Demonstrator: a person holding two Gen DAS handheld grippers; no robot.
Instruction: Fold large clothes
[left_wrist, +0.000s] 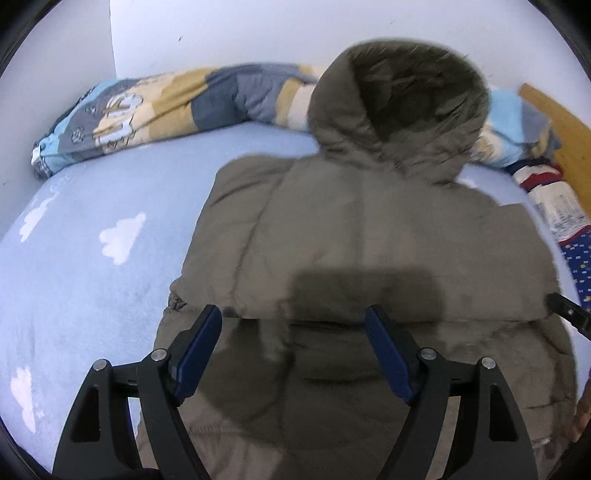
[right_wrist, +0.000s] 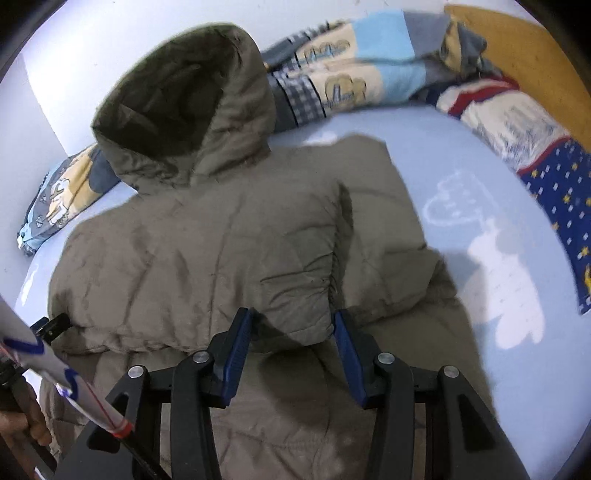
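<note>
My left gripper (left_wrist: 293, 319) and right gripper (right_wrist: 293, 321) both hover agape, gripping nothing. The jacket (left_wrist: 369, 240) runs lengthwise toward 12 o'clock, hood (left_wrist: 399, 110) farthest. Its folded sleeve's cuff (right_wrist: 306, 325) lies between my right jaws, nearer that hand.

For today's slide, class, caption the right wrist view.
Open right gripper poised above a padded olive-grey hooded jacket spread on a pale blue cloud-print bedsheet.

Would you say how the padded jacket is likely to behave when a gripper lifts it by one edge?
The jacket looks puffy and quilted, so it will probably sag and drape rather than hold shape. Its smooth shell may slip. The hood would likely flop.
</note>
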